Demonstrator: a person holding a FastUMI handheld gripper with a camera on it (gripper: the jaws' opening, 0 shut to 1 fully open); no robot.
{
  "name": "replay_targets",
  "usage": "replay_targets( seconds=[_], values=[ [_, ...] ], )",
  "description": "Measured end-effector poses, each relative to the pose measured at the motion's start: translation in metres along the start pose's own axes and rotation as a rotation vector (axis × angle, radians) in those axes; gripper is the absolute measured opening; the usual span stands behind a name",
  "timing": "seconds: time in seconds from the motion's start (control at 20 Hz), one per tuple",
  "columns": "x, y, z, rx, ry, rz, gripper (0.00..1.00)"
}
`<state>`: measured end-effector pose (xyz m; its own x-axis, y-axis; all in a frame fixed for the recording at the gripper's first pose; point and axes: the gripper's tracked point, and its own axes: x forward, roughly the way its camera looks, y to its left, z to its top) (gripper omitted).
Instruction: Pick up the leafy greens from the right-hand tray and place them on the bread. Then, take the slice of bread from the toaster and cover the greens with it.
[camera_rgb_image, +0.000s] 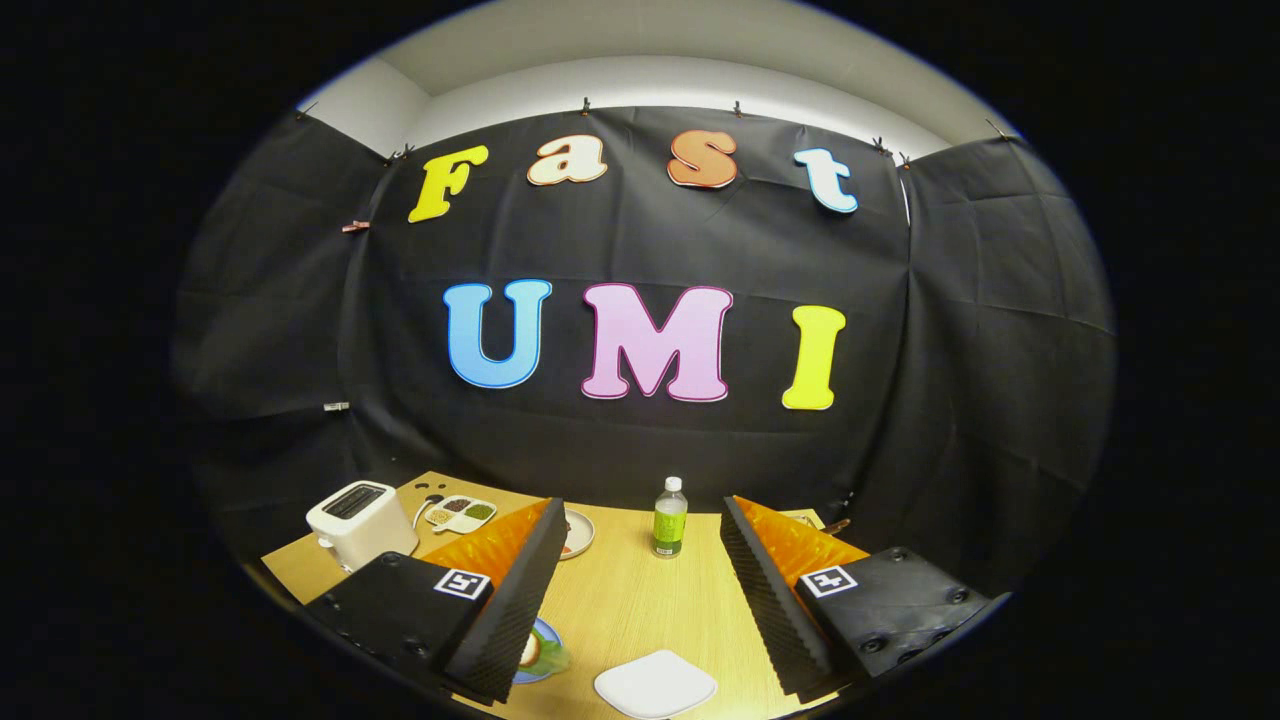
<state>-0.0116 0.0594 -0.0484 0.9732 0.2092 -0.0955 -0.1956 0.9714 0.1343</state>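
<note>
Gripper view: looks forward over a wooden table (620, 600) toward the black cloth wall.
Gripper (640, 600): fingers spread wide apart, holding nothing and touching nothing; bare tabletop lies between them.
White square plate (655, 686): nearest, on the table between the fingers, close to the near edge; its top looks bare.
Blue plate (545, 650): just beside the left finger and partly hidden by it, carrying something green and pale; whether that is the greens or the bread I cannot tell.
Bottle (670, 517): beyond the fingers, upright, green label, white cap, standing mid-table.
Small round plate (578, 533): behind the left fingertip, mostly hidden.
Toaster (361, 522): white, far left of the table, beyond the left finger; slot contents unclear.
Divided tray (461, 512): just behind the toaster, small compartments with dark and green contents.
</note>
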Motion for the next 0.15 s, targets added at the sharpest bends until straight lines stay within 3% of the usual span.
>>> replay_targets(
  seconds=[0.15],
  values=[
    [0.0031,-0.0027,-0.0004,0.006,0.0,0.016,0.96]
  ],
)
